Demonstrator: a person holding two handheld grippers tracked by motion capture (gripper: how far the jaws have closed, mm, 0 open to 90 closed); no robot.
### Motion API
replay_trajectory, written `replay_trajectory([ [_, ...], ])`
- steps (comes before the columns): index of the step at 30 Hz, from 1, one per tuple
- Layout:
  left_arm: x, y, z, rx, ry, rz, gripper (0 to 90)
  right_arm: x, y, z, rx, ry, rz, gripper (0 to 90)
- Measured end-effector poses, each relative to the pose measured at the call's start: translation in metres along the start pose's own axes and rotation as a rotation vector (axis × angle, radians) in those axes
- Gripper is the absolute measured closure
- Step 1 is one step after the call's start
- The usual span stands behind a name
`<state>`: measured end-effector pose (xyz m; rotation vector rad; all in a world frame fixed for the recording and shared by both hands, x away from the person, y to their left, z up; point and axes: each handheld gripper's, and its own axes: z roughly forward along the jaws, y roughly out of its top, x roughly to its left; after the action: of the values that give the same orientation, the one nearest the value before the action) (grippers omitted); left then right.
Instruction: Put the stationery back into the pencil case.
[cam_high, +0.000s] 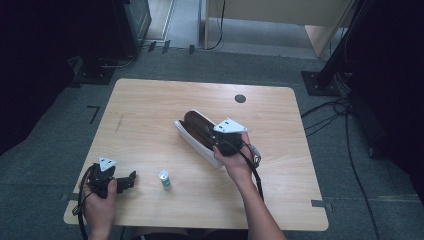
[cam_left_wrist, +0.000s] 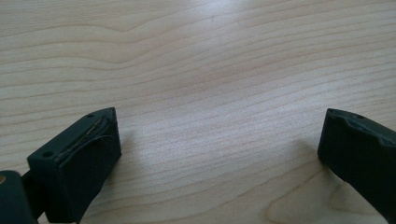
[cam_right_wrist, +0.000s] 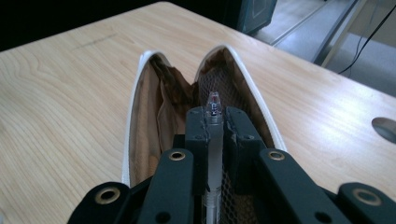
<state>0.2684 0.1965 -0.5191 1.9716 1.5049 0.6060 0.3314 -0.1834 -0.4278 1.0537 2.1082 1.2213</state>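
The right gripper view shows the right tool (cam_right_wrist: 215, 122) clenched on a clear pen (cam_right_wrist: 214, 105), tip at 12 o'clock over the open pouch (cam_right_wrist: 154, 107) with brown lining. The high view shows a small bottle (cam_high: 164, 179) on the bench (cam_high: 150, 107), at 3 o'clock from the left tool (cam_high: 131, 179), which is released.

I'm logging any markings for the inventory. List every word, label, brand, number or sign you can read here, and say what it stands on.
No text can be read in these pictures.
Small white-and-green container on the table: it has a green band, possibly a label, too small and blurred to read.
Clear pen clamped in the right gripper over the open pencil case: no print visible.
Left gripper: no markings show.
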Motion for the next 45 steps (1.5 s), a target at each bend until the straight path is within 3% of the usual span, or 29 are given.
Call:
replay_trajectory([
  [23,0.000,0.000,0.000,0.002,0.000,0.004,0.0,0.005,-0.002,0.035,0.117,-0.025,-0.015,76.9],
  [32,0.000,0.000,0.000,0.000,0.000,0.003,0.0,0.004,0.001,0.023,0.076,-0.030,-0.005,76.0],
  [41,0.000,0.000,0.000,0.000,0.001,0.004,0.0,0.015,0.006,0.001,0.019,0.014,-0.008,73.5],
  [45,0.000,0.000,0.000,0.000,0.001,0.002,0.0,0.022,0.008,-0.006,0.001,0.056,0.007,70.9],
])
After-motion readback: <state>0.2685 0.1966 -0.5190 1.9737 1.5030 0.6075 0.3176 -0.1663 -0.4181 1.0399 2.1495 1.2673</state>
